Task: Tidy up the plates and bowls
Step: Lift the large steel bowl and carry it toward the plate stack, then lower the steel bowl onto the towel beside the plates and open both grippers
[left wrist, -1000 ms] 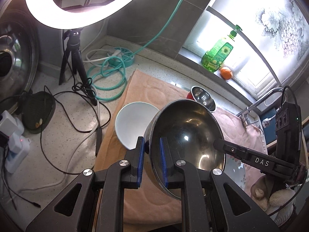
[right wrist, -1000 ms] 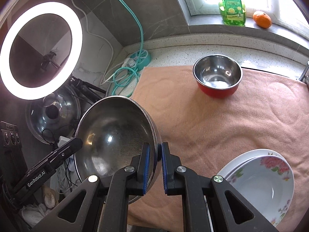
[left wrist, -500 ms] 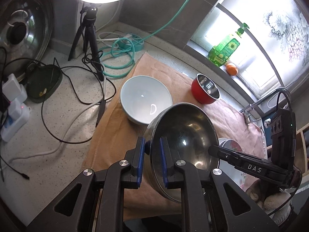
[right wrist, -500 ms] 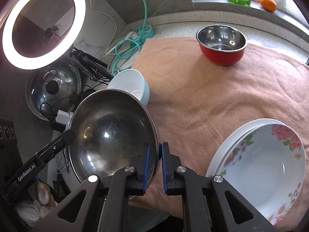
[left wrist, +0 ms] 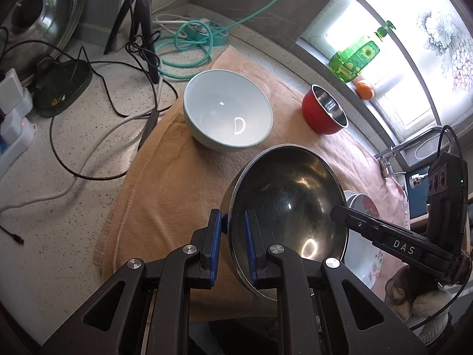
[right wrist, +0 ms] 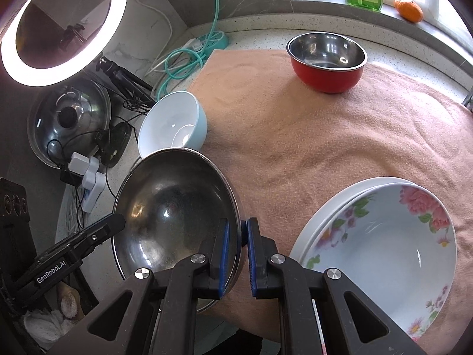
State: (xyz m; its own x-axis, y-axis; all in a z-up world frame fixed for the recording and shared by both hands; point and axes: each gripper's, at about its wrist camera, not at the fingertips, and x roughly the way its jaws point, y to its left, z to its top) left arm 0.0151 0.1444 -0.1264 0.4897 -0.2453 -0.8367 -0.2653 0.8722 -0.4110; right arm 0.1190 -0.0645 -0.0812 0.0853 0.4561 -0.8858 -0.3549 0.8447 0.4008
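A large steel bowl (left wrist: 286, 207) (right wrist: 174, 213) hangs tilted over the front of the pink towel (left wrist: 165, 183) (right wrist: 310, 136). My left gripper (left wrist: 232, 247) is shut on its left rim, and my right gripper (right wrist: 238, 250) is shut on the opposite rim. A pale blue bowl (left wrist: 227, 114) (right wrist: 173, 127) stands on the towel beyond it. Farther back sits a red bowl with a steel inside (left wrist: 323, 112) (right wrist: 326, 59). Flowered white plates (right wrist: 384, 248) (left wrist: 365, 236) lie stacked at the towel's right front.
Left of the towel lie black cables (left wrist: 97, 94), a green hose (left wrist: 183, 44), a tripod (left wrist: 142, 14) and a pot lid (left wrist: 32, 17). A ring light (right wrist: 59, 23) stands there too. A green bottle (left wrist: 357, 56) and an orange (left wrist: 365, 88) sit on the window sill. A tap (left wrist: 414, 145) is at right.
Both grippers have sunk with the steel bowl toward the towel's front. The pale blue bowl, hidden partly behind it before, now shows whole beyond it.
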